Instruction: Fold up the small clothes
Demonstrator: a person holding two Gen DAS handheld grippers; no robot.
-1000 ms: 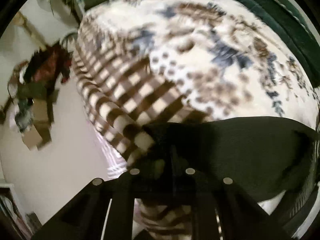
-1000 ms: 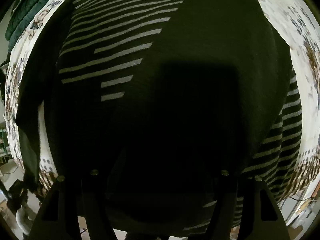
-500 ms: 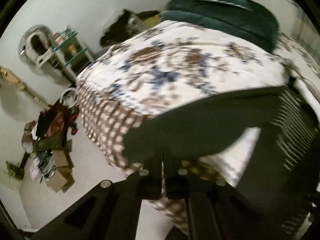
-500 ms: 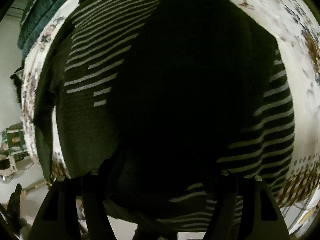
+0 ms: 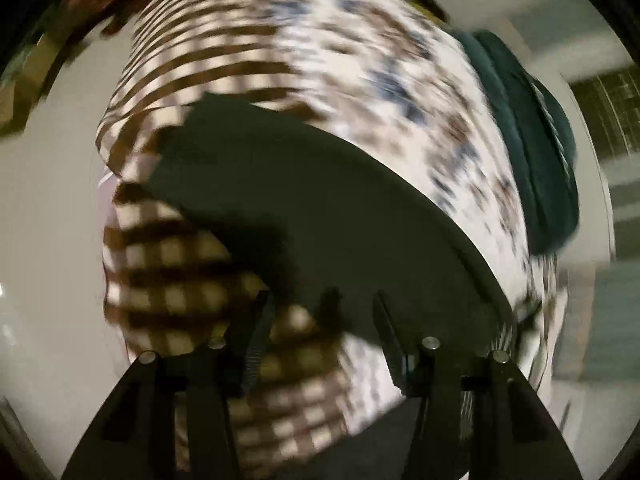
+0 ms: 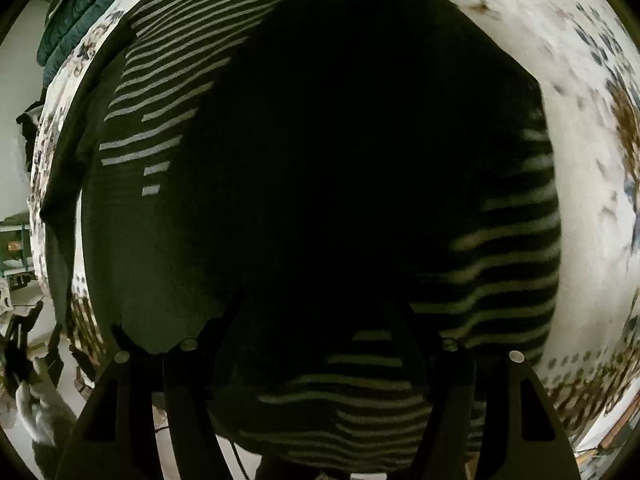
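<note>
A dark garment with pale stripes (image 6: 304,184) lies spread on a bed covered by a floral and brown-checked bedspread (image 5: 360,64). In the left wrist view one plain dark part of it, a sleeve (image 5: 304,200), lies slanted over the checked edge. My left gripper (image 5: 320,320) is open just above the sleeve's near end and holds nothing. My right gripper (image 6: 316,320) hovers close over the garment's lower part; its fingers (image 6: 416,344) stand wide apart and the cloth between them is in deep shadow.
A dark green folded blanket (image 5: 532,152) lies at the bed's far end and also shows in the right wrist view (image 6: 76,28). Pale floor (image 5: 48,240) lies left of the bed, with clutter (image 6: 24,344) beside it.
My left gripper was shut on the dark sleeve; it has laid it on the bed edge and opened. The left view has swung sharply. The right gripper has shifted slightly over the garment.
</note>
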